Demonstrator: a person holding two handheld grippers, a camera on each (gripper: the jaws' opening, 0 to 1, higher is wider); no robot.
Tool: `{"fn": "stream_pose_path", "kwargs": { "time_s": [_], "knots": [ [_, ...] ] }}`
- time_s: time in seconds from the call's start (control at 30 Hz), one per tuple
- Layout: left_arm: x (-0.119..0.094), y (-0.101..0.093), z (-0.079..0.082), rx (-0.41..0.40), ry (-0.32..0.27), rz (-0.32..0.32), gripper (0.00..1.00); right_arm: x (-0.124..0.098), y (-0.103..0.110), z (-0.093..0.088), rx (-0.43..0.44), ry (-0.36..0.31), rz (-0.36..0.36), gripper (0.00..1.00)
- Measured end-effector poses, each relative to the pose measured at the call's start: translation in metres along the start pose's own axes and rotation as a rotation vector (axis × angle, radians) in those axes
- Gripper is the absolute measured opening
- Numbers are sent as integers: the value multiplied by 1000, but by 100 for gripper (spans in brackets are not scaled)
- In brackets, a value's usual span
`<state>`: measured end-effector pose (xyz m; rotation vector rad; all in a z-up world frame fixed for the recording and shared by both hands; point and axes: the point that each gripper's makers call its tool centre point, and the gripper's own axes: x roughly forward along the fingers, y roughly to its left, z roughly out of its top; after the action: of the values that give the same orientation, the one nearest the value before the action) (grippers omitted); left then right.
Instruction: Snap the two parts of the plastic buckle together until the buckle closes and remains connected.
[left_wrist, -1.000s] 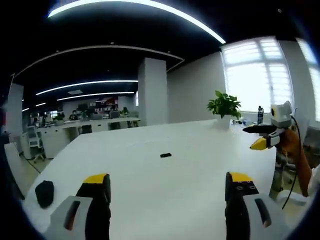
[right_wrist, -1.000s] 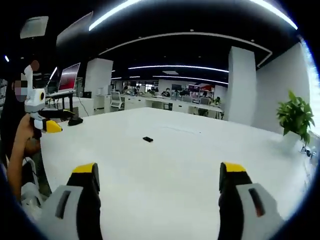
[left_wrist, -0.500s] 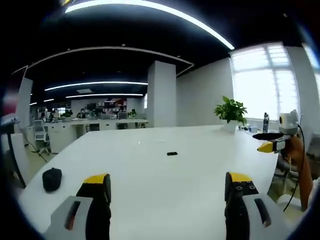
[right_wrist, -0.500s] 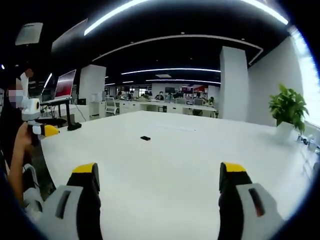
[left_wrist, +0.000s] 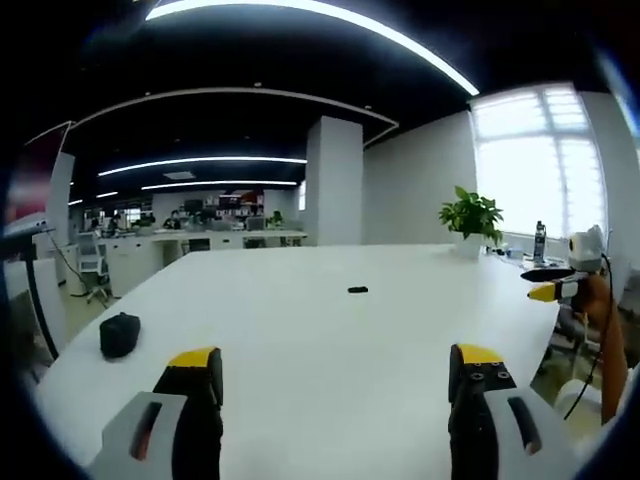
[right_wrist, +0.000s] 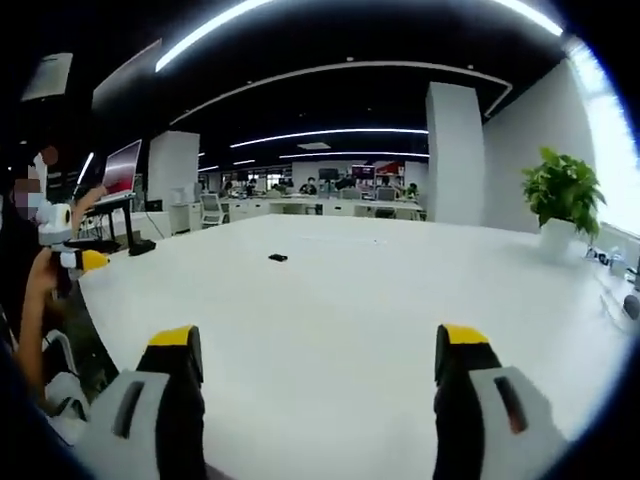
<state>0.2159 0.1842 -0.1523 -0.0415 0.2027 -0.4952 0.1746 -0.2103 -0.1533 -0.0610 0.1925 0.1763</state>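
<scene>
left gripper (left_wrist: 333, 375) is held with jaws spread wide, nothing gripped. right gripper (right_wrist: 318, 375) is likewise spread wide and empty. the buckle (left_wrist: 357, 290) is seen as a small dark piece lying on the white table (left_wrist: 300, 330), far ahead of both grippers, well apart from the potted plant (left_wrist: 473, 214). a black pouch (left_wrist: 119, 334) is set at the table's left edge.

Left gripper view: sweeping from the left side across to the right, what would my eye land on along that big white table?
Black pouch-like object → small black buckle → potted plant → dark bottle → the other hand-held gripper, held up at the right edge.
</scene>
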Motion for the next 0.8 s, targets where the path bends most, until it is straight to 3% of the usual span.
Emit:
{"fn": "stream_pose_path", "kwargs": {
  "time_s": [0.13, 0.3, 0.6, 0.8],
  "knots": [
    [-4, 2, -3, -9, 10, 12, 94, -14, -21, 5, 24, -34, -75, 97],
    [-13, 7, 2, -20, -21, 47, 94, -21, -22, 3, 21, -29, -93, 97],
    [-17, 7, 3, -11, -33, 54, 94, -7, 8, 9, 15, -40, 6, 97],
    [-14, 6, -2, -27, -33, 47, 94, 1, 18, 9, -10, -20, 34, 97]
  ]
}}
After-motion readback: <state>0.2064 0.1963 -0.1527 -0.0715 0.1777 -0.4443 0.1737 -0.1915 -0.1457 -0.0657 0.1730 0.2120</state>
